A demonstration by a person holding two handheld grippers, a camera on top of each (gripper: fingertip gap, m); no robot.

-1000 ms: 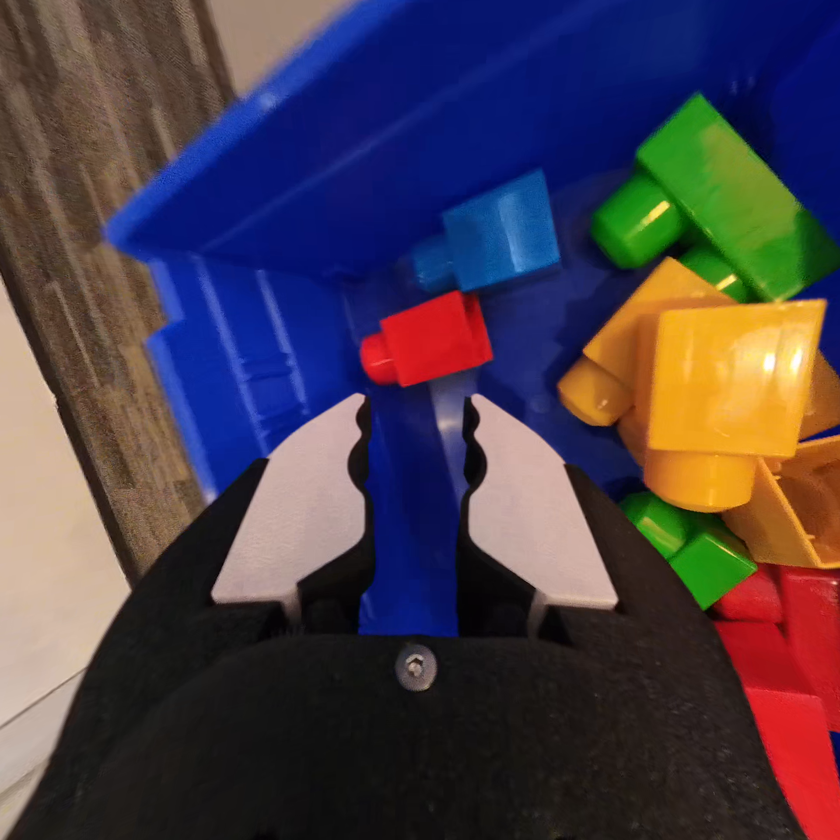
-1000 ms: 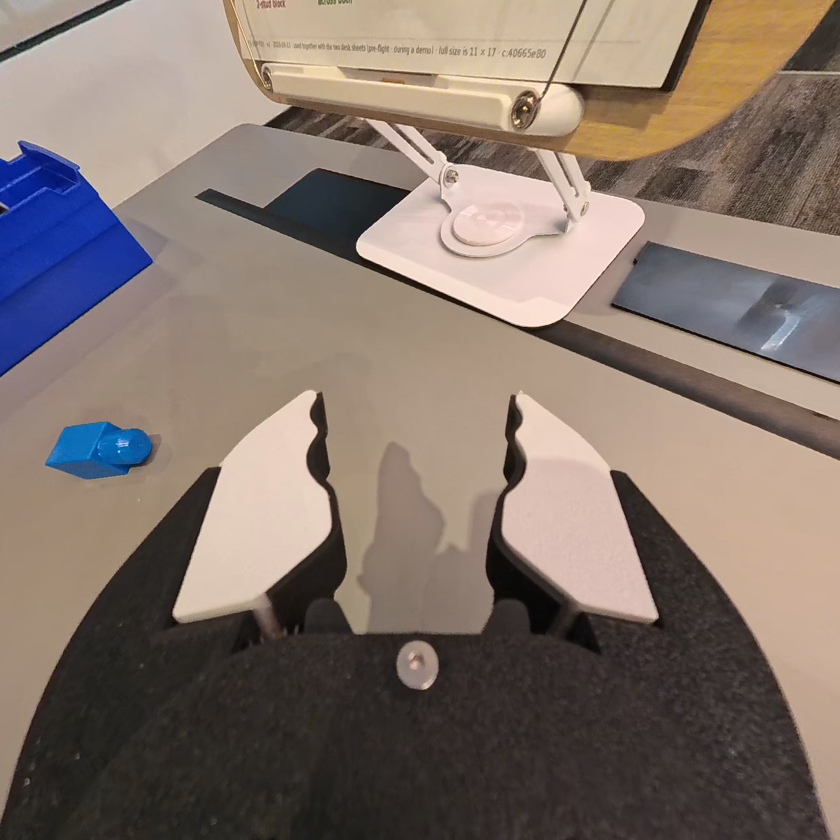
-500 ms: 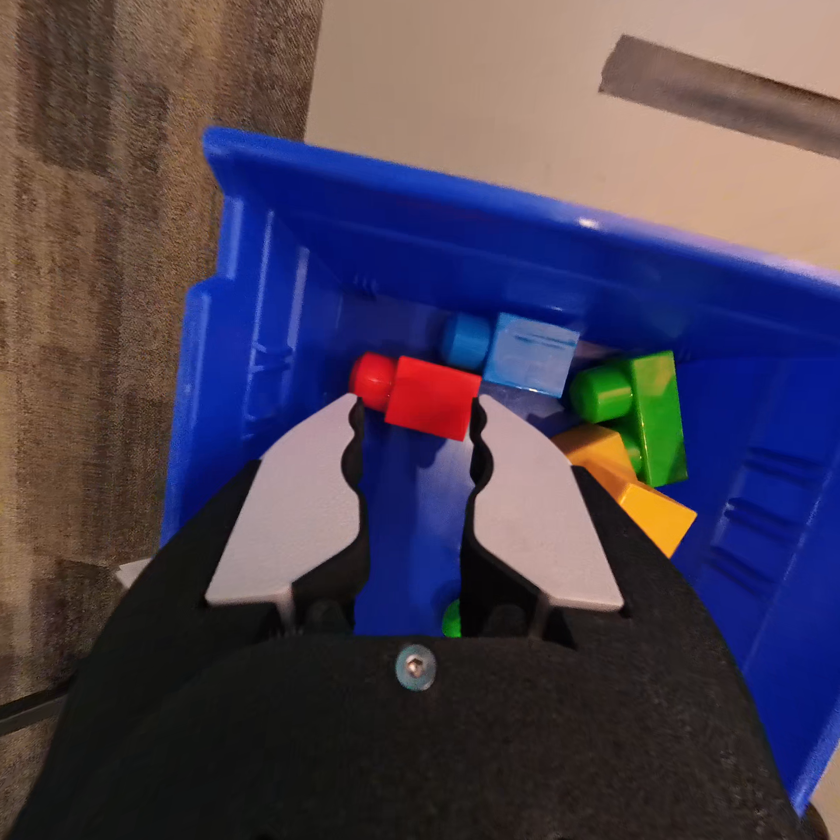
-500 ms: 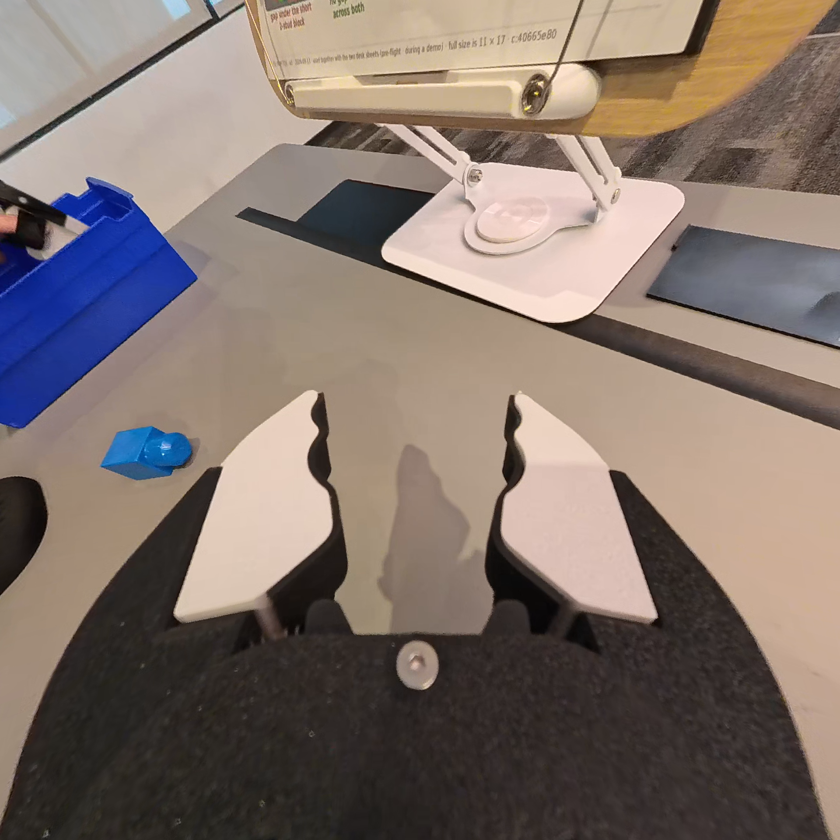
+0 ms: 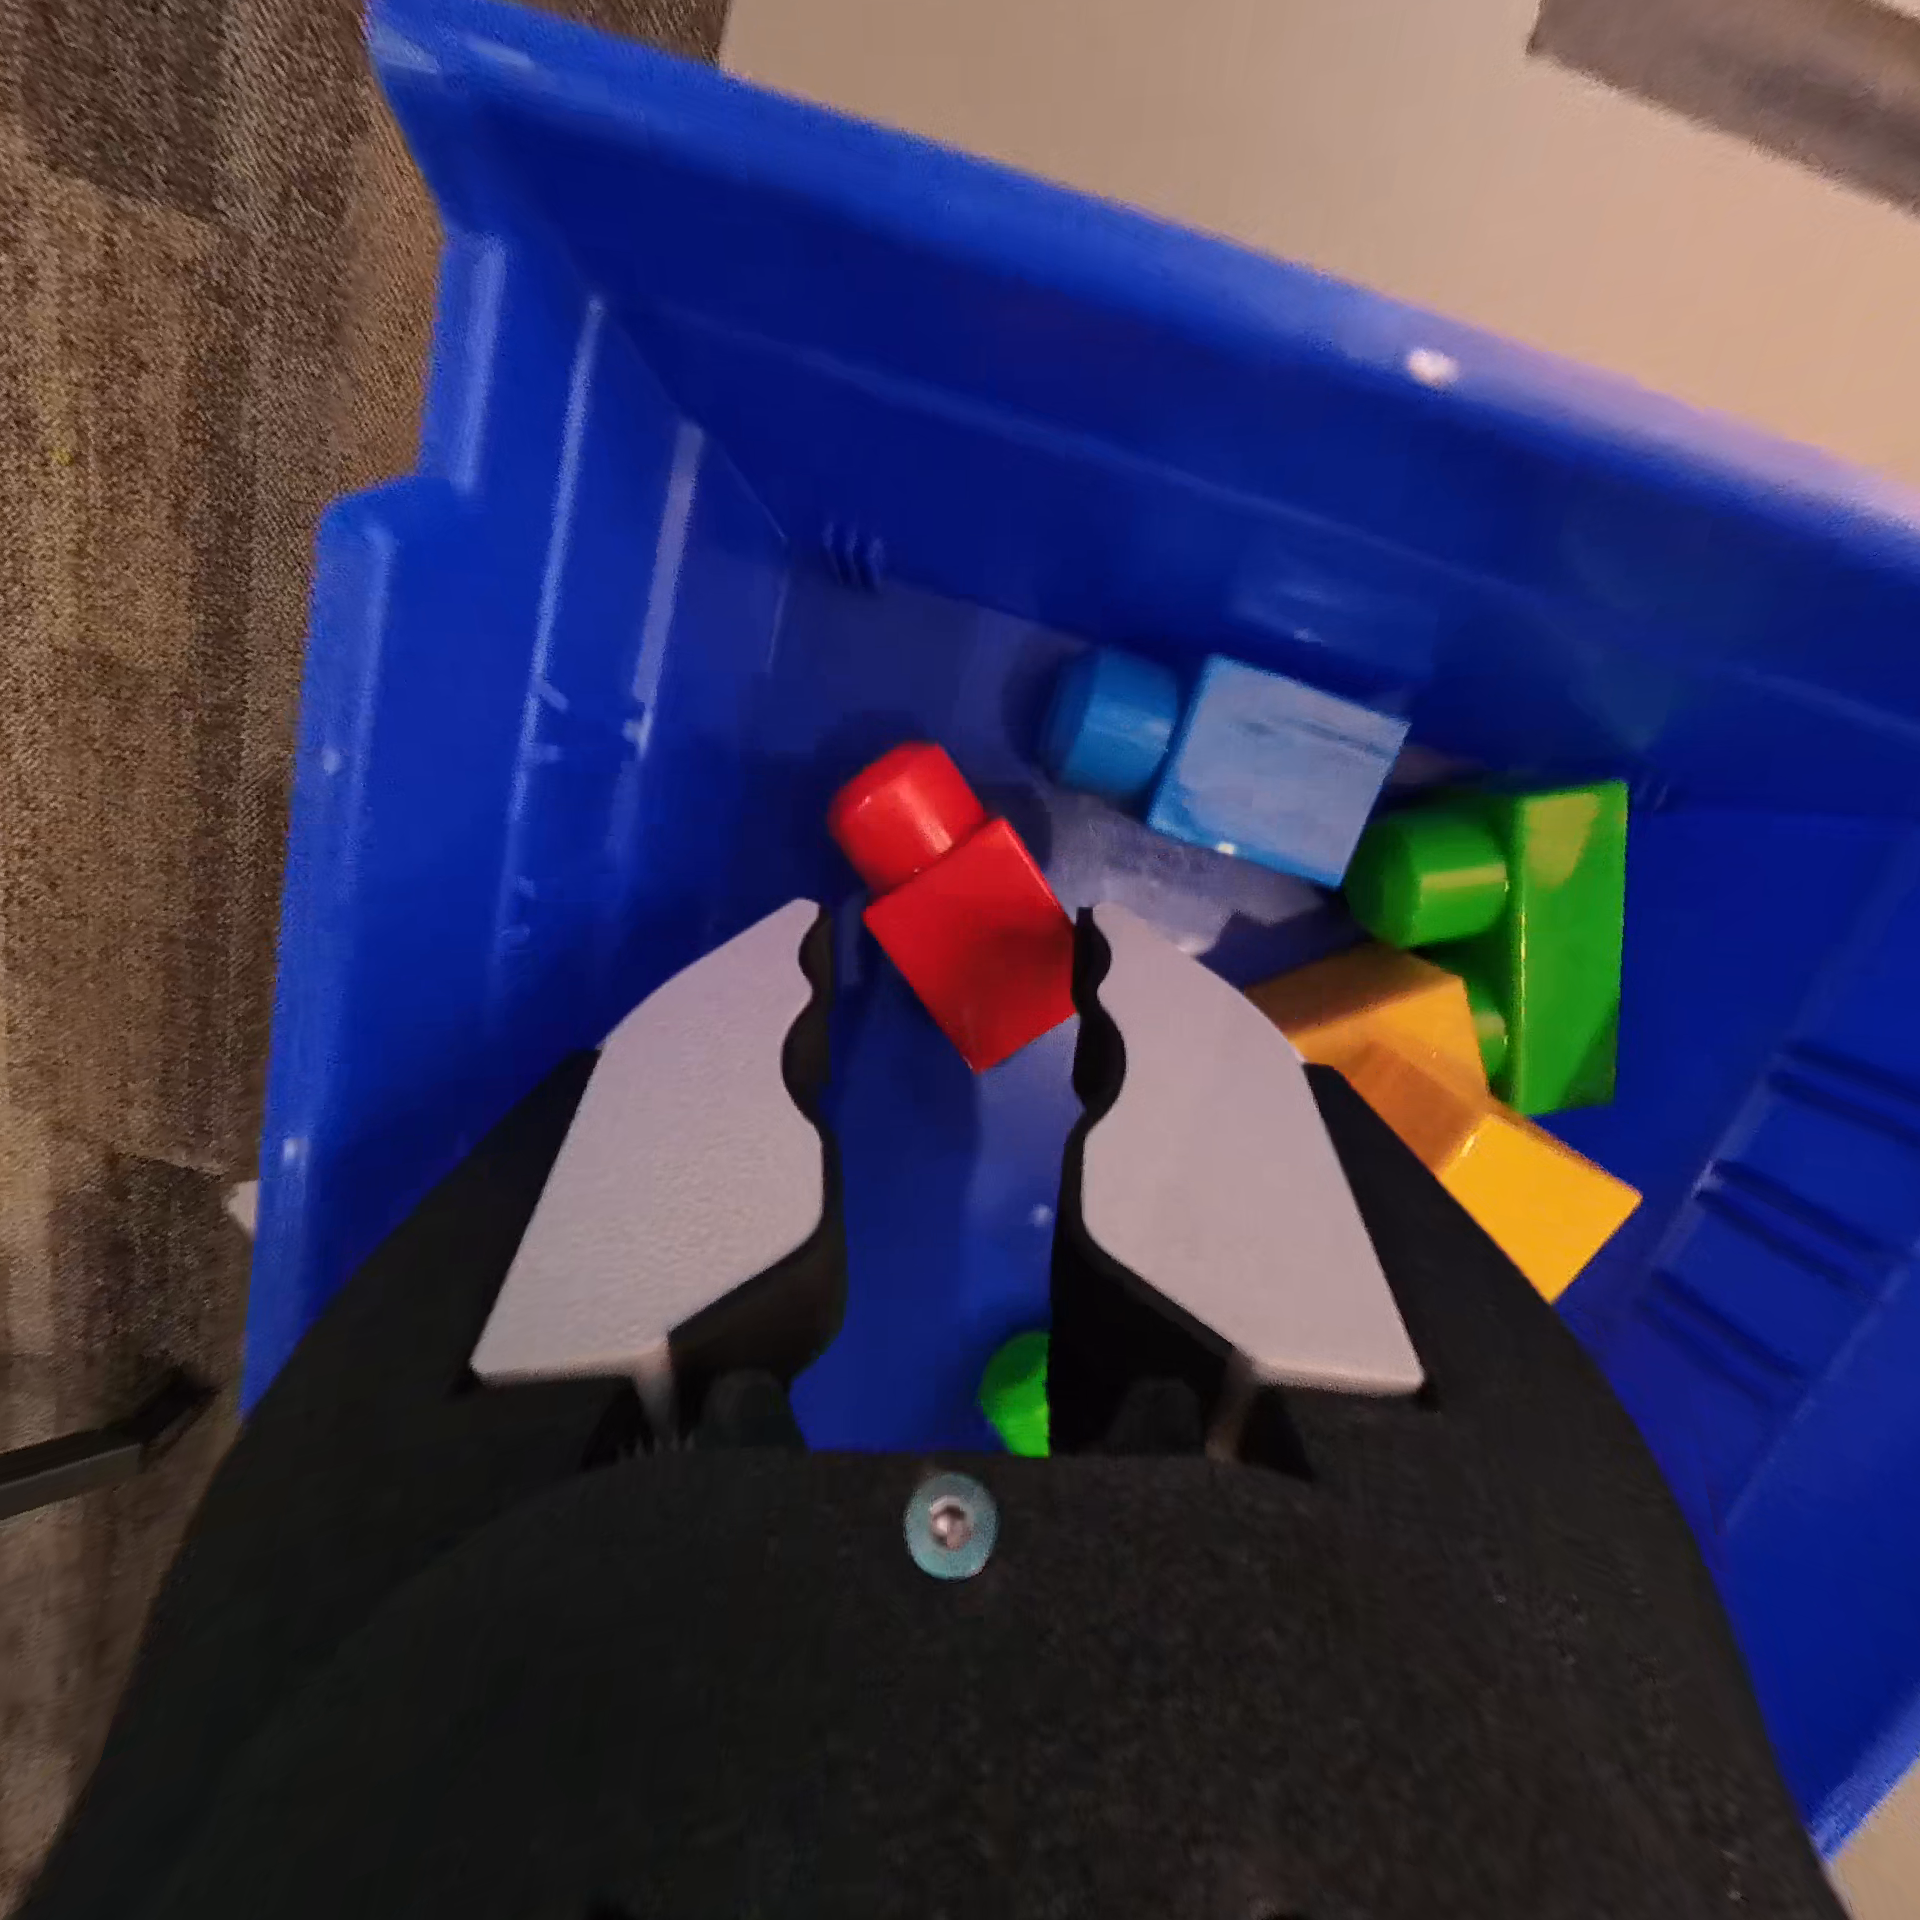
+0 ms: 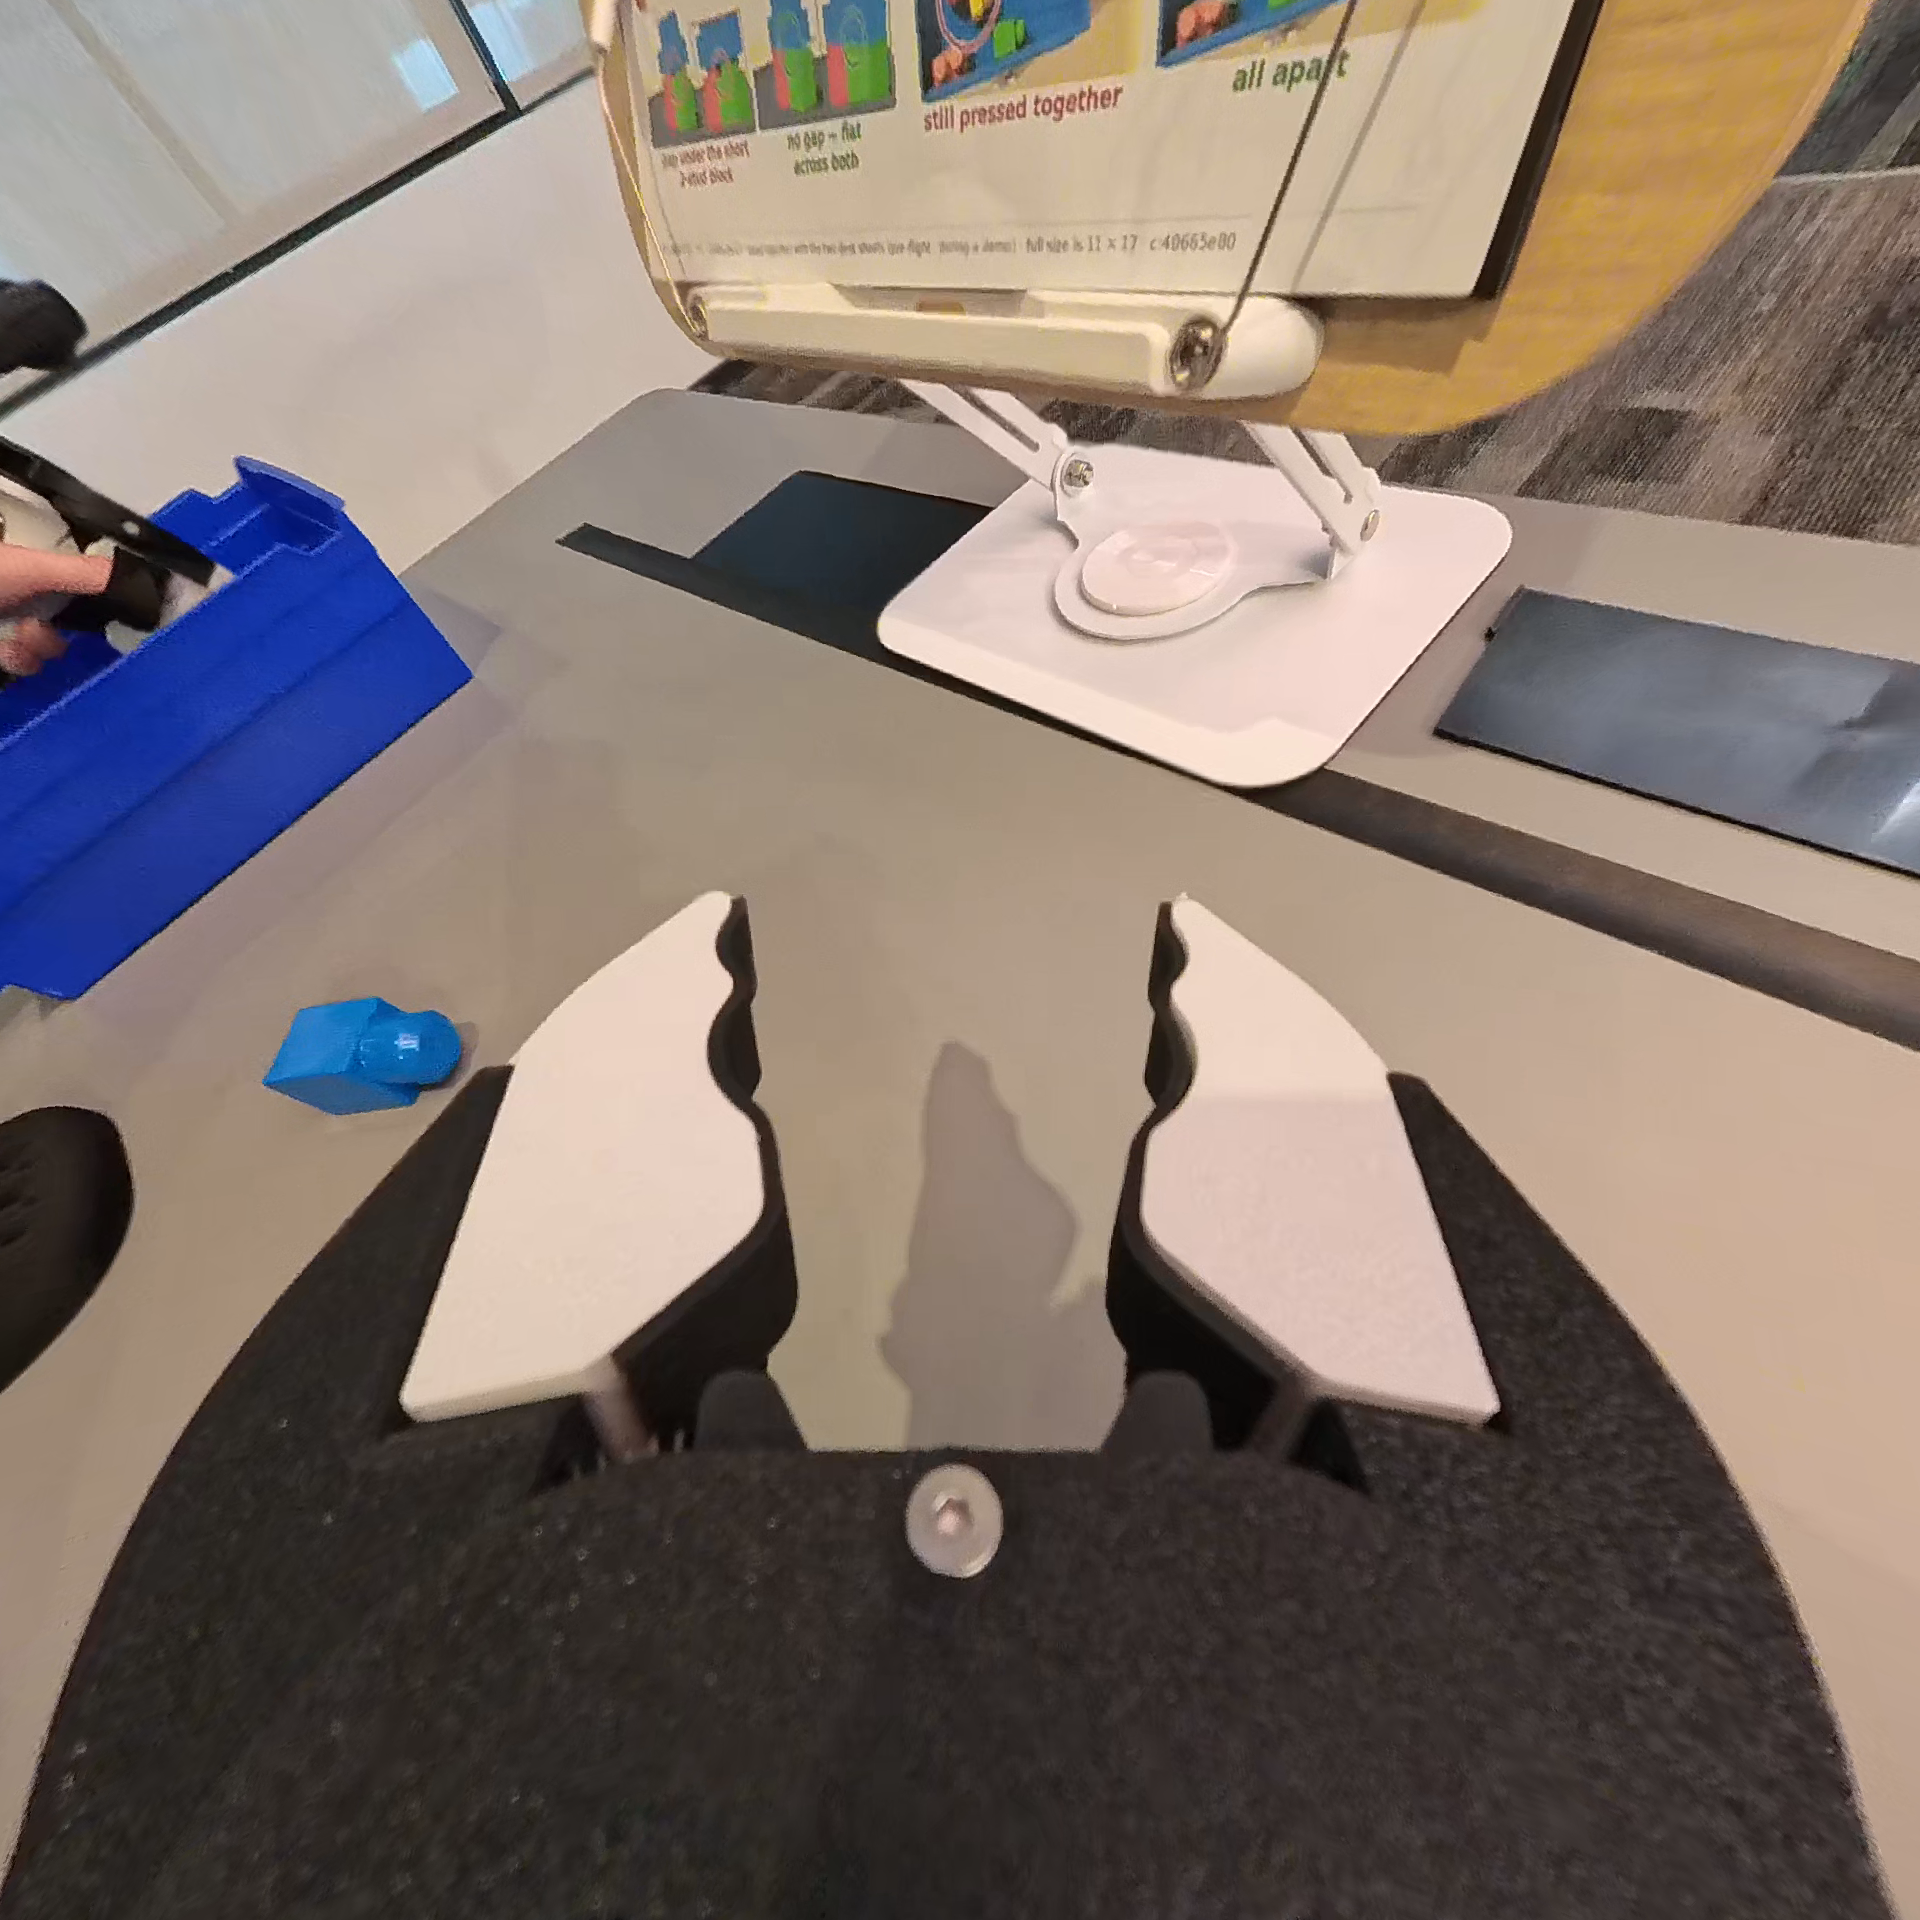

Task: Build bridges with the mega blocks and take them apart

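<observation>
Left gripper [image 5: 951,935] is down inside the blue bin [image 5: 727,416], jaws spread around the red block [image 5: 971,935], which lies skewed on the bin floor beside the blue, green and yellow blocks. It looks like only a corner sits between the jaws, so closing now could squirt it aside. Right gripper [image 6: 951,925] hovers above the worktop [image 6: 935,810], jaws wide and empty, the lone blue block [image 6: 358,1055] nearby.
</observation>
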